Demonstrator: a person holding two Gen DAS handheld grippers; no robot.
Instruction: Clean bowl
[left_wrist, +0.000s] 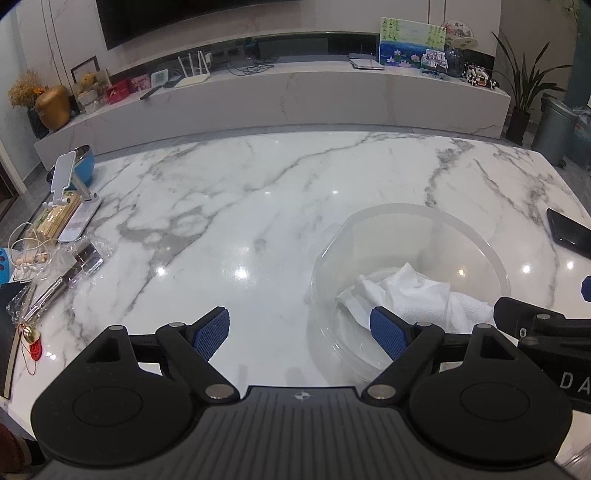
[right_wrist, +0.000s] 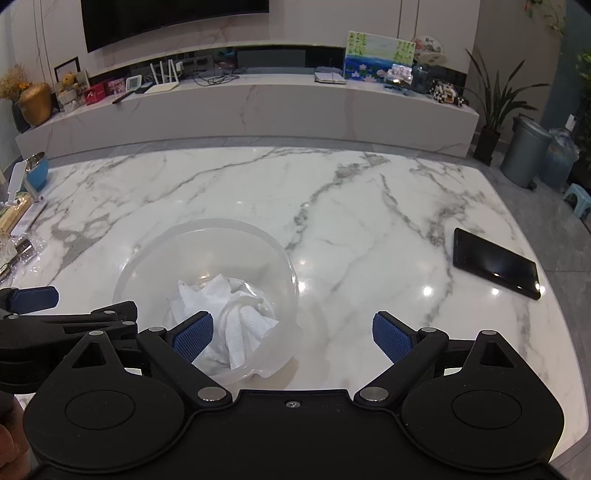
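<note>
Here is the bowl (right_wrist: 207, 288), clear plastic, sitting on the marble table (left_wrist: 258, 206) near its front edge, and everything else takes its place from it. A crumpled white cloth (right_wrist: 236, 325) lies inside the bowl, bunched on the bottom and riding up the near wall. The left gripper (left_wrist: 300, 334) hangs just left of the bowl, angled down at the table, fingers spread wide with nothing between them; its right pad (left_wrist: 388, 338) shows in front of the bowl's near rim, though I cannot tell whether it touches. The right gripper (right_wrist: 293, 336) hovers just right of the bowl, also tilted down, fingers released and wide apart, holding nothing; its left pad (right_wrist: 194, 336) overlaps the bowl's near side and the cloth, contact unclear. The two grippers sit close beside each other, one on each flank of the bowl. Well to the right of the bowl a dark phone (right_wrist: 496, 262) lies flat near the table's right edge. Far to the left of the bowl there is a clutter at the table's edge: a white phone stand (left_wrist: 66, 177), a blue bowl (left_wrist: 83, 166) behind it, a bundle of sticks (left_wrist: 59, 219) and some clear wrapping (left_wrist: 55, 273). Beyond the bowl, past the table's far edge, runs a long marble shelf (left_wrist: 295, 99) with a router (left_wrist: 192, 72) and a painted picture (left_wrist: 412, 42) on it.
</note>
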